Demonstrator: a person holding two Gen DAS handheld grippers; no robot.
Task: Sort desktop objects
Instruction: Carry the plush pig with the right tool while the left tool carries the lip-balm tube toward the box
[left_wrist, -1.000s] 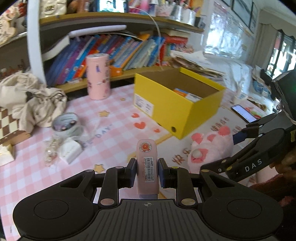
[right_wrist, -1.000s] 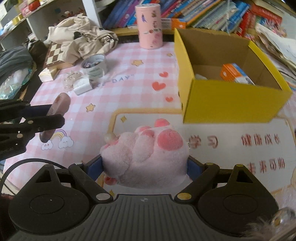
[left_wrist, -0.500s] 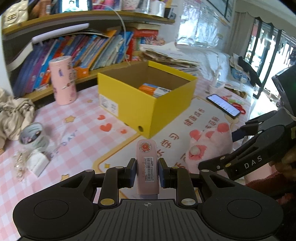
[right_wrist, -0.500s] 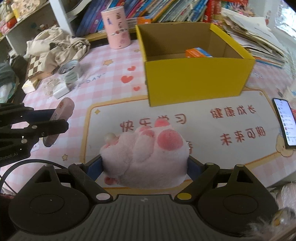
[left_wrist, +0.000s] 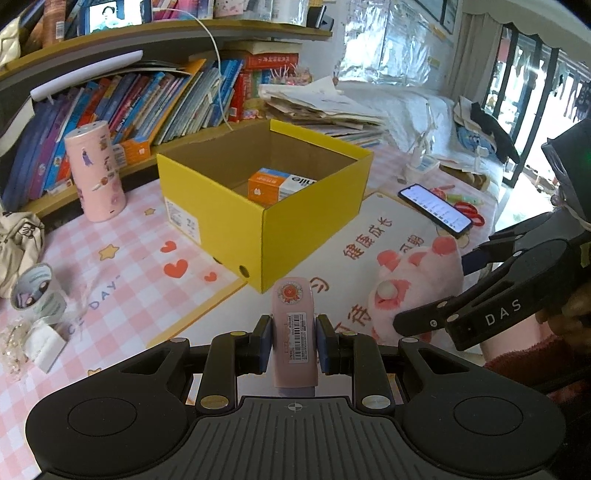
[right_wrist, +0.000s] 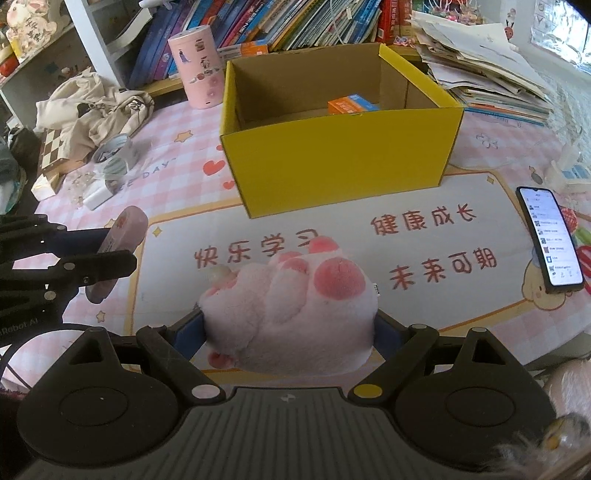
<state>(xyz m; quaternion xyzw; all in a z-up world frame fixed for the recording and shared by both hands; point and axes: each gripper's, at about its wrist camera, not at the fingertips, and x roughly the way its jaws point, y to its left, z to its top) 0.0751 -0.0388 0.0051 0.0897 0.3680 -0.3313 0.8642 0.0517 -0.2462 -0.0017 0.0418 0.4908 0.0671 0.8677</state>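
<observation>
Each camera sits close behind its own gripper, looking forward and down across the desk. Both views share the yellow box (left_wrist: 295, 206) (right_wrist: 340, 147).

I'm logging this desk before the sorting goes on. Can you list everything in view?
box: 1, yellow, mid desk, open
carton: 1, orange and blue, inside box
tin: 1, pink, left of box
phone: 1, black, right edge, screen lit
tape rolls: 2, pale, left
cloth: 1, beige, far left
books: many, shelf behind
plush paw: 1, pink, in right gripper
slim case: 1, pink, in left gripper
</observation>
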